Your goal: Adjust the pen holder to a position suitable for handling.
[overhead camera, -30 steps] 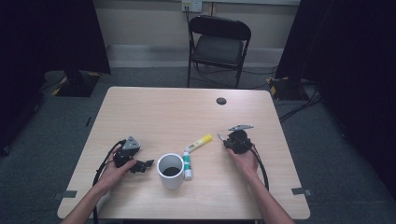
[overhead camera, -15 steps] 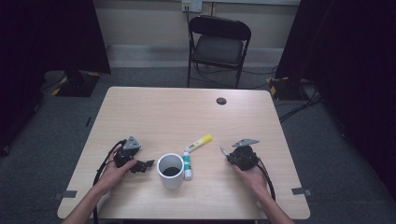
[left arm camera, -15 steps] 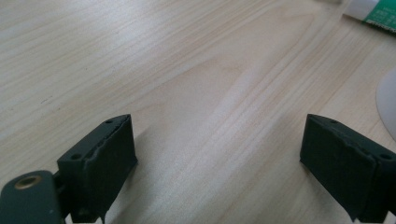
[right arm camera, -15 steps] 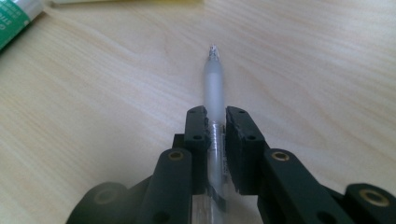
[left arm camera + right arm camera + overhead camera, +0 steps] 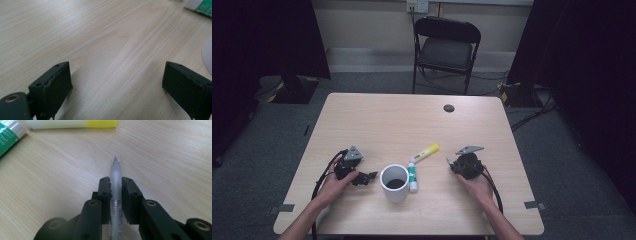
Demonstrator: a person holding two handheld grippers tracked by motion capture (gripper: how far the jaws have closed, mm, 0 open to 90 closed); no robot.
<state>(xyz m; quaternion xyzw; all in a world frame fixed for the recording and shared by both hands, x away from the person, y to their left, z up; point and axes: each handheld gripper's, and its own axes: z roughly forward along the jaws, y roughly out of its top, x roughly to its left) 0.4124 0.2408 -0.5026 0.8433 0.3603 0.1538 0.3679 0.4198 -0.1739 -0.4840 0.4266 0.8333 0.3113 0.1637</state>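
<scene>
step: pen (image 5: 116,176) judged to be bound for the white cup (image 5: 394,183); pick looks made, carry and drop not yet done
right gripper (image 5: 115,185): fingers clamped on the pen barrel, tip pointed ahead along the fingers, rear end run back between them
pen location: held low over the bench (image 5: 382,120), right of the cup and well apart from it; tip aimed toward the yellow highlighter (image 5: 72,123)
left gripper (image 5: 117,82): fingers wide apart, nothing between them, set low over bare bench just left of the cup
other items: glue stick (image 5: 412,176) lies just beside the cup's right side, highlighter angled up and right from its top end
how to do it well: grip is far back, so the long free tip should be lifted clear of the bench before travel; pen to be tilted tip-down over the cup mouth, released only once the tip is inside the rim; glue stick to be passed over, not nudged
cup risk: light and unbraced, could be tipped by a rim strike; left fingers could be used to steady it
hand pose: right hand (image 5: 476,185) behind its gripper, forearm in from the bottom edge; left hand (image 5: 333,182) wrapped round its gripper, cable looped at the left
</scene>
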